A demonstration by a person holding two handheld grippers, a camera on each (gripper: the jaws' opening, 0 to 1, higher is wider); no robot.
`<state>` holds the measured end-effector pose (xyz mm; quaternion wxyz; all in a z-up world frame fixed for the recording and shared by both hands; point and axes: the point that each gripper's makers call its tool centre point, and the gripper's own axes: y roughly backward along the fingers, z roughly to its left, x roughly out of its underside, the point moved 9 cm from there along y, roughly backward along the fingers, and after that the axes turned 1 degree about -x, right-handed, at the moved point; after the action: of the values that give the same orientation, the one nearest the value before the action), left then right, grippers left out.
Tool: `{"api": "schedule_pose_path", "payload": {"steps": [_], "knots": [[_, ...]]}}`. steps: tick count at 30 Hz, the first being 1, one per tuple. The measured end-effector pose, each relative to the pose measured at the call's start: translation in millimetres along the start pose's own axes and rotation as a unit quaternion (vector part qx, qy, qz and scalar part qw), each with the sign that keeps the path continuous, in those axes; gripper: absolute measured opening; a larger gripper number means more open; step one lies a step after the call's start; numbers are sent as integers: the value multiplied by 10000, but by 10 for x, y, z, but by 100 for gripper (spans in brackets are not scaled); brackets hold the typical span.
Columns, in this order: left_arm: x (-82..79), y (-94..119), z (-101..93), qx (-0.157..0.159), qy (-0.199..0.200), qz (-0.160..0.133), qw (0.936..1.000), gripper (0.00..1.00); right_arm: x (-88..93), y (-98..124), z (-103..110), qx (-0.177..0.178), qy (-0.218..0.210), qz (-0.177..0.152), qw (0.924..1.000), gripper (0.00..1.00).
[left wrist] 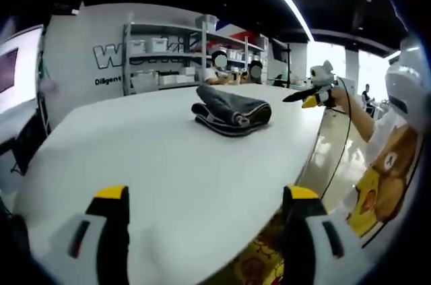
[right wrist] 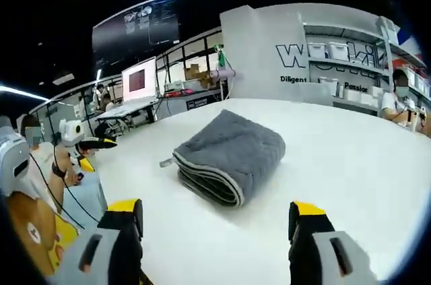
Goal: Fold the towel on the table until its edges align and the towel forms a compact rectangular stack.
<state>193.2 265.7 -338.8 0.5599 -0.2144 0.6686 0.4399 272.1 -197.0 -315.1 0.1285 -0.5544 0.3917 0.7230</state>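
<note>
A grey towel (left wrist: 232,111) lies folded into a thick, compact bundle with pale edging on the white table (left wrist: 155,157). In the left gripper view, my left gripper (left wrist: 205,197) hovers open over the near table edge, well short of the towel, with nothing between its yellow-tipped fingers. My right gripper (left wrist: 311,93) hangs at the right, held in a hand beyond the table's edge. In the right gripper view, the towel (right wrist: 232,153) lies just ahead of my open right gripper (right wrist: 215,211), its layered fold facing me. My left gripper (right wrist: 82,142) hangs at the left, off the table (right wrist: 350,157).
Shelves with white boxes (left wrist: 161,62) and a wall with lettering (right wrist: 316,52) stand behind the table. People sit at the far side (left wrist: 236,69). Desks with monitors (right wrist: 138,79) stand at the back left. The person's yellow shirt (left wrist: 384,177) is close to the table's right edge.
</note>
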Motion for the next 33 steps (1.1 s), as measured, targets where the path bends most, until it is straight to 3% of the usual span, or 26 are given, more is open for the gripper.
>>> {"api": "schedule_pose_path", "payload": {"steps": [2, 12, 14, 20, 25, 29, 31, 33], "knots": [[-15, -12, -23, 39, -26, 15, 10000, 99, 46, 49, -20, 13, 173, 77, 9998, 100], [-144, -103, -95, 162, -132, 31, 9998, 99, 288, 216, -66, 203, 243, 283, 9991, 100], [-232, -160, -95, 195, -114, -119, 9997, 99, 336, 238, -72, 191, 145, 279, 9993, 100], [-573, -452, -161, 828, -142, -334, 9959, 99, 429, 344, -123, 342, 15, 95, 9994, 100], [-957, -859, -319, 1665, -322, -408, 9847, 99, 474, 447, -96, 250, -198, -245, 9992, 100], [-1258, -1304, -494, 2327, -542, -389, 9703, 99, 542, 530, -66, 305, -146, -441, 9985, 100], [-1346, -1484, -553, 2563, -648, -368, 9637, 99, 540, 554, -61, 328, -71, -777, 9964, 100], [-1446, -1691, -624, 2995, -657, -496, 9505, 99, 567, 595, -37, 280, -34, -966, 9949, 100]]}}
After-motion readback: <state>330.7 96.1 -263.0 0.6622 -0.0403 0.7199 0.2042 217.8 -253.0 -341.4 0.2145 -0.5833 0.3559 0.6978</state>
